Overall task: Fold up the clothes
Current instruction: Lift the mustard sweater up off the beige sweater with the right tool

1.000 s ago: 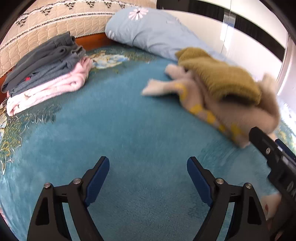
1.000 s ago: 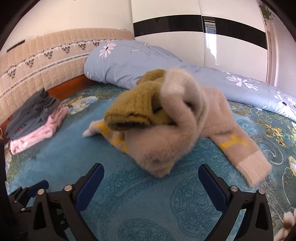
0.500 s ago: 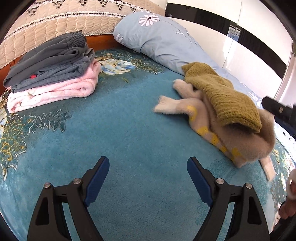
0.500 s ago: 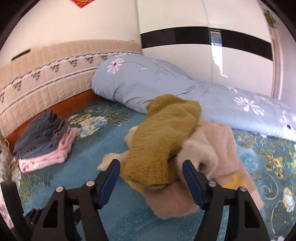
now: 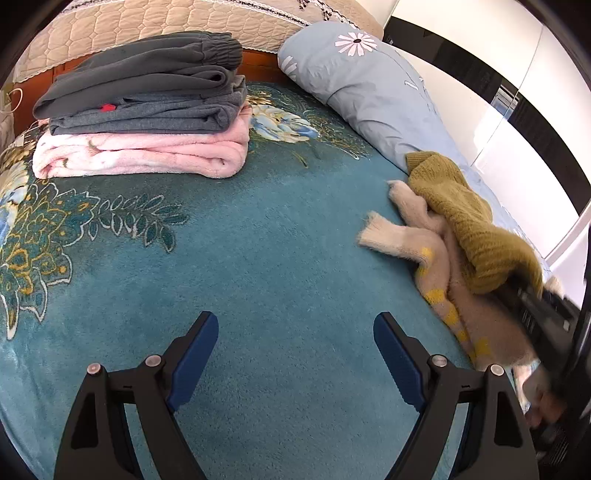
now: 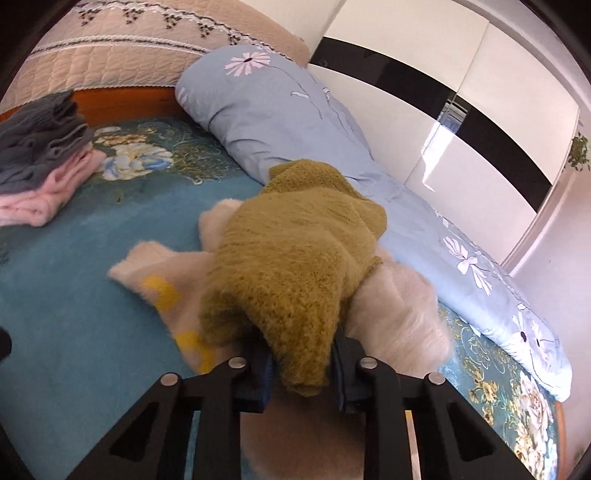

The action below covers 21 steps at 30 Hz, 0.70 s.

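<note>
An olive knitted sweater (image 6: 295,258) lies crumpled on top of a cream fuzzy sweater (image 6: 159,280) with yellow marks, on the teal blanket (image 5: 258,240). My right gripper (image 6: 303,369) is closing, and the olive sweater's near edge sits between its pads, which press on it. In the left wrist view both sweaters, olive (image 5: 476,229) over cream (image 5: 406,240), lie at the right. My left gripper (image 5: 295,321) hangs open above bare blanket, well left of the pile, with nothing between its fingers.
A folded stack stands at the back left, grey clothes (image 5: 147,92) over a pink fleece (image 5: 140,151). A light blue flowered duvet roll (image 6: 277,110) runs along behind the sweaters. A quilted headboard (image 5: 147,22) and a glossy wardrobe (image 6: 461,110) close off the far side.
My right gripper moved up to the pile and its jaws narrowed from wide open onto the olive sweater's edge. The left gripper drifted toward the folded stack, still open.
</note>
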Available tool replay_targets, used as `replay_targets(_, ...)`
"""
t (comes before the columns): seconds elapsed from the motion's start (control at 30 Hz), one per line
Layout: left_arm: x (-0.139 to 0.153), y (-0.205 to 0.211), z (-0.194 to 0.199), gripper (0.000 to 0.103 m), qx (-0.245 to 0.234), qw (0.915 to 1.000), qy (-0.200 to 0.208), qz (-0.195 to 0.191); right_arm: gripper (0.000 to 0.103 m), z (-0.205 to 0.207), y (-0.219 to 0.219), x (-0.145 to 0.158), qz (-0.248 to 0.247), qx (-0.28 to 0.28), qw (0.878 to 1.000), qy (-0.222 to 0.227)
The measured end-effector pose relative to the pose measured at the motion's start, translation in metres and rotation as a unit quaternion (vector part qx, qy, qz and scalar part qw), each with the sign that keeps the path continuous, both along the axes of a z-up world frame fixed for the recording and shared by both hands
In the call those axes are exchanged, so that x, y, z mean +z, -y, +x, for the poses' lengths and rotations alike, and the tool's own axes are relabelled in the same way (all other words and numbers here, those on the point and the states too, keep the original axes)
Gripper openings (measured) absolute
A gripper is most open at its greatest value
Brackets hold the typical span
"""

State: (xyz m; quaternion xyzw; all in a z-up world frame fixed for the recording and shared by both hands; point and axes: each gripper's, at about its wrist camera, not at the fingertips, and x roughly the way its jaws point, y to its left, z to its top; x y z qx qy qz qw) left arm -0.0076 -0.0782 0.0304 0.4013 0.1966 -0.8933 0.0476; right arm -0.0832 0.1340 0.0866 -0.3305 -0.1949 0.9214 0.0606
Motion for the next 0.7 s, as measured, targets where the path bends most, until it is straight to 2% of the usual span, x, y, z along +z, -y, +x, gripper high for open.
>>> replay_targets(0.1,-0.001,-0.001,0.001,0.087,-0.005,1.0,0.0,0.002,0.018,-0.011,-0.008,0.037,-0.062,-0.024,0.997,-0.028)
replay_targets(0.2,-0.003,-0.001,0.003,0.086,-0.01,0.9999,0.001,0.004,0.017,-0.011,-0.024,0.087,-0.121,-0.048,0.989,-0.069)
replay_targets(0.4,0.001,-0.01,0.014,0.086,-0.032,0.9993,-0.018,-0.001,0.016,0.027,-0.064,0.196,-0.215,-0.063,0.959,-0.176)
replay_targets(0.53,0.01,-0.015,0.027,0.087,-0.052,0.9976,-0.046,0.006,0.015,0.078,-0.079,0.261,-0.219,-0.046,0.946,-0.236)
replay_targets(0.7,0.019,-0.018,0.046,0.086,-0.074,0.9939,-0.082,0.013,0.015,0.171,-0.092,0.329,-0.175,-0.019,0.933,-0.313)
